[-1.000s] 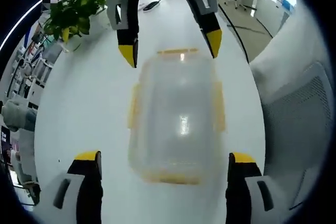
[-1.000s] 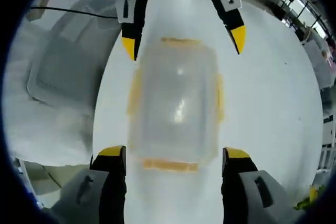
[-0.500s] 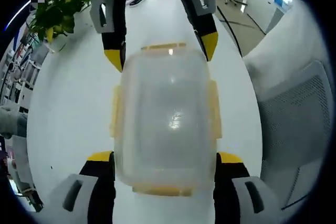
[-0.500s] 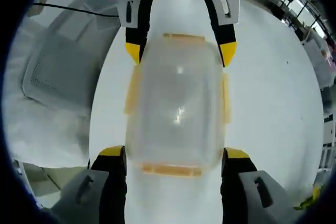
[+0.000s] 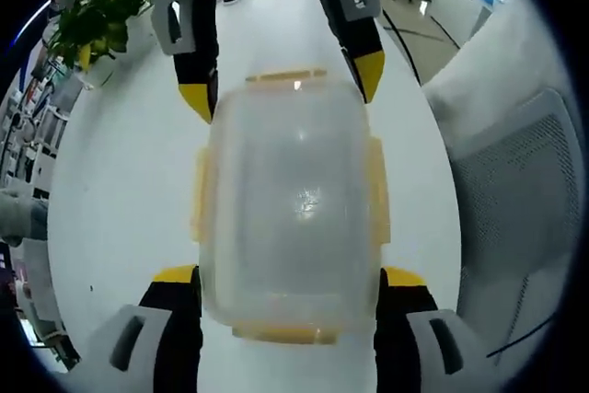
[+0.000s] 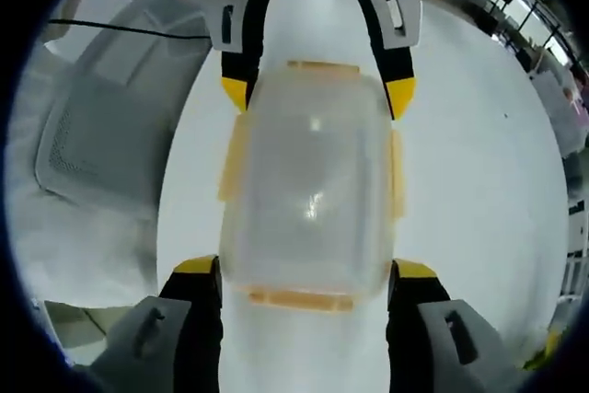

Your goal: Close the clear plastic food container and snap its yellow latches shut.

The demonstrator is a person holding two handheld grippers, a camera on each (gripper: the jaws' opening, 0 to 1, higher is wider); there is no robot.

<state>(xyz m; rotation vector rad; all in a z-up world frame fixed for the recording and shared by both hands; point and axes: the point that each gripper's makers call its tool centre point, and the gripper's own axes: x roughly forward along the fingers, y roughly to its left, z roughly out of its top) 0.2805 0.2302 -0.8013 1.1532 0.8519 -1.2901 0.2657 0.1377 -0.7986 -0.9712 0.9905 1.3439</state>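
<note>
Clear container [image 5: 290,218] lies lid-up on the white table [image 5: 120,181], yellow latches [image 5: 376,190] flared out along its edges. Left gripper [image 5: 287,287] straddles one end, jaws spread, tips beside the corners; right gripper [image 6: 308,281] does likewise at the opposite end. No legible writing or labels.

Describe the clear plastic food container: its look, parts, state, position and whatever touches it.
The clear plastic food container is a cloudy, see-through rounded box with its lid on, lying flat on the white table. Yellow latches sit on all four sides; the side ones seem to splay outward, so likely unsnapped. The left tongs straddle one end, the right tongs the other, both spread; whether they touch it I cannot tell.
</note>
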